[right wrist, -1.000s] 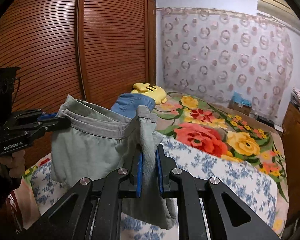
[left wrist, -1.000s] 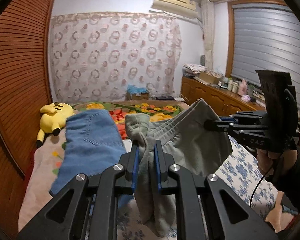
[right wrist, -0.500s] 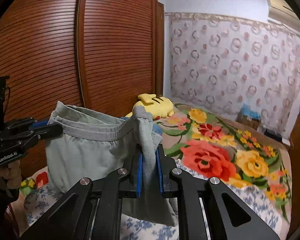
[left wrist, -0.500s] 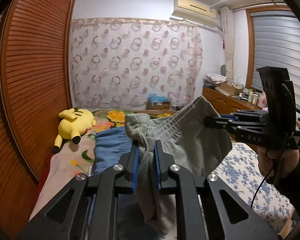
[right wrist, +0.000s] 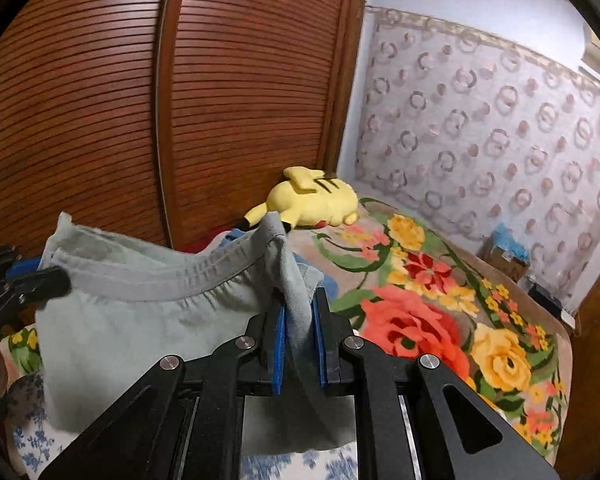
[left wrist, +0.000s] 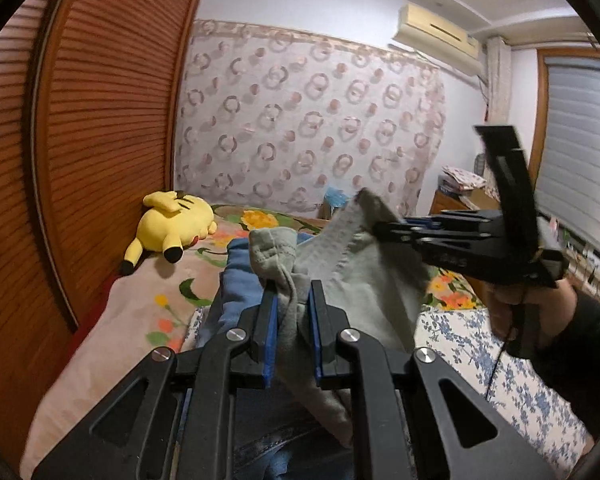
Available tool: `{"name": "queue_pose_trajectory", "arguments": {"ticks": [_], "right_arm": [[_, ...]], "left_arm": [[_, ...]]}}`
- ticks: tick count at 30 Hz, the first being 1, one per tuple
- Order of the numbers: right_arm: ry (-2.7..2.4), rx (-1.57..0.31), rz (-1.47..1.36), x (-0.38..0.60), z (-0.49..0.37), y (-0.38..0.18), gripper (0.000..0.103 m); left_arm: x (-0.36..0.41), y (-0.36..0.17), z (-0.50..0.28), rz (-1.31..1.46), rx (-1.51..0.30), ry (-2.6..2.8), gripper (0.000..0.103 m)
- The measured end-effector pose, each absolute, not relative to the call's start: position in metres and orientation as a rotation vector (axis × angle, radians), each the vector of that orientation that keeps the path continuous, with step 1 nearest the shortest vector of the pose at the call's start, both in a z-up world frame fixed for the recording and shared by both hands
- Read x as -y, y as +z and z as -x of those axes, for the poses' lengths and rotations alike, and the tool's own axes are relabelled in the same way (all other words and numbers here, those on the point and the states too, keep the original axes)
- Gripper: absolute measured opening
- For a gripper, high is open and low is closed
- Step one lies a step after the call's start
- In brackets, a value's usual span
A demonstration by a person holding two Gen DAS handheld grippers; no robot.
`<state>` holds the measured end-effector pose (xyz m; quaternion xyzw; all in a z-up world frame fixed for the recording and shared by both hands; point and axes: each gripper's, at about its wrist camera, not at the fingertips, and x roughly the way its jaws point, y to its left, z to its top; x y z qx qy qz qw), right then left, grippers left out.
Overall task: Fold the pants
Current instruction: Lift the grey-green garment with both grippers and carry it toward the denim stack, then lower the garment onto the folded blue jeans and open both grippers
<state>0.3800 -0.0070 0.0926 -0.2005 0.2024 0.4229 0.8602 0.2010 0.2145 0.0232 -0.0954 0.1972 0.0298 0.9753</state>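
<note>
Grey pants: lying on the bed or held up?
Held up. Both the left gripper and right gripper clamp the waistband of the pants, which hang above the bed.

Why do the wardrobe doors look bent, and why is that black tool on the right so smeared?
Left wrist view: the fisheye lens bows the wardrobe doors and darkens the corners; the right gripper is smeared by motion blur, while the left gripper stays sharp. Right wrist view: same bowing; the left gripper and grey pants look soft.

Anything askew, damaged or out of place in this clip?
Nothing stands out. Both grippers, left and right, hold the grey pants by the waistband above the bed; a yellow plush toy lies by the wardrobe.
</note>
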Motion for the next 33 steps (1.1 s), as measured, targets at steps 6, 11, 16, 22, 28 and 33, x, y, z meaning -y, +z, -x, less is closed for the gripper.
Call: {"name": "queue_pose_trajectory", "arguments": {"ticks": [6, 11, 16, 22, 28, 33], "right_arm": [[0.909, -0.428, 0.428, -0.013, -0.398, 0.091, 0.012], [0.953, -0.431, 0.409, -0.019, -0.404, 0.086, 0.012], [0.952, -0.458, 0.397, -0.022, -0.411, 0.080, 0.012], [0.966, -0.473, 0.362, -0.023, -0.413, 0.076, 0.012], [0.980, -0.464, 0.276, -0.010, -0.416, 0.080, 0.039], [1.001, -0.492, 0.250, 0.015, -0.415, 0.073, 0.040]], "left_arm": [[-0.212, 0.019, -0.189, 0.202, -0.383, 0.101, 0.015], [-0.212, 0.017, -0.182, 0.198, -0.394, 0.137, 0.015], [-0.213, 0.006, -0.180, 0.209, -0.421, 0.153, 0.015], [-0.214, -0.006, -0.178, 0.227, -0.445, 0.165, 0.015], [-0.213, -0.014, -0.183, 0.229, -0.480, 0.165, 0.015], [-0.212, -0.020, -0.185, 0.205, -0.499, 0.180, 0.017]]}}
